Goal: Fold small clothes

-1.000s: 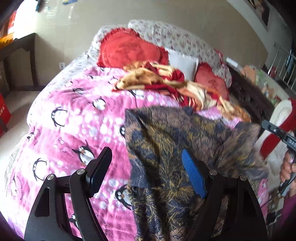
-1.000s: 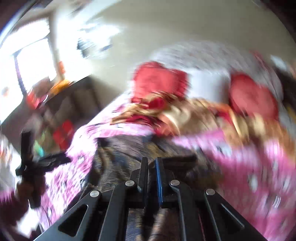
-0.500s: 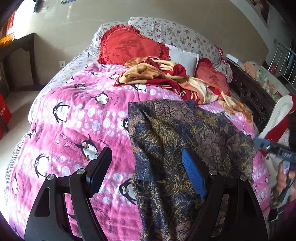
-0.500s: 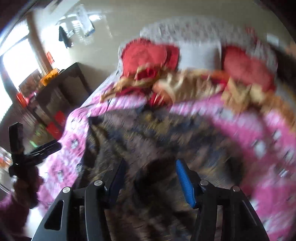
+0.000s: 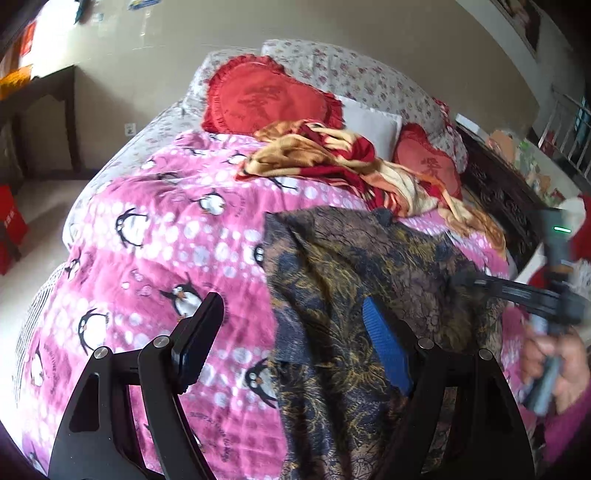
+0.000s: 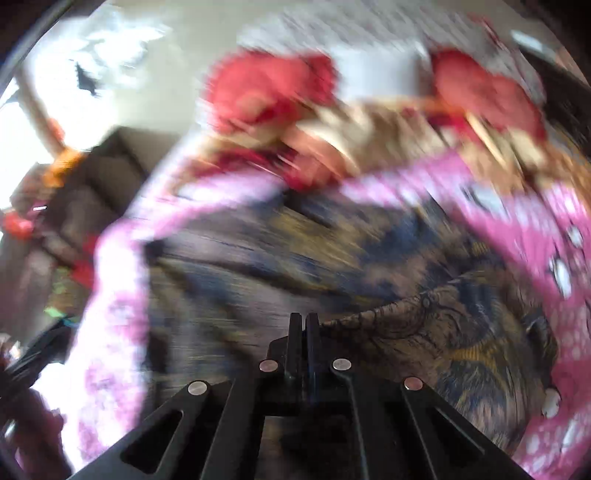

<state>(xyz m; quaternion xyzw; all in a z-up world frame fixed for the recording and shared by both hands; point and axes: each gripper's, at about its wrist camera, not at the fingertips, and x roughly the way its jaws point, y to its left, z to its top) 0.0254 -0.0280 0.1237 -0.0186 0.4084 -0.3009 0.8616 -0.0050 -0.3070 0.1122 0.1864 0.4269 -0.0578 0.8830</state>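
Garment point(image 5: 354, 295): dark, gold-patterned, spread on pink blanket point(image 5: 155, 266), long axis from near edge toward pillows. Right gripper point(image 6: 303, 321): nearer, at garment's right edge, jaws just closed, apparently pinching a raised fold, blur hiding contact. Left gripper point(image 5: 291, 339): wide open, empty, over garment's left border.

Home bedroom. A bed point(image 5: 110, 173) is covered by a pink penguin-print blanket point(image 5: 166, 258); red heart-shaped cushions point(image 5: 266, 99) and a white pillow point(image 5: 373, 125) are stacked against a floral padded headboard point(image 5: 351, 77). A crumpled red-and-tan throw point(image 5: 332, 158) is left on top. Dark wooden furniture point(image 5: 40, 110) is seen along a plain beige wall point(image 5: 258, 26).
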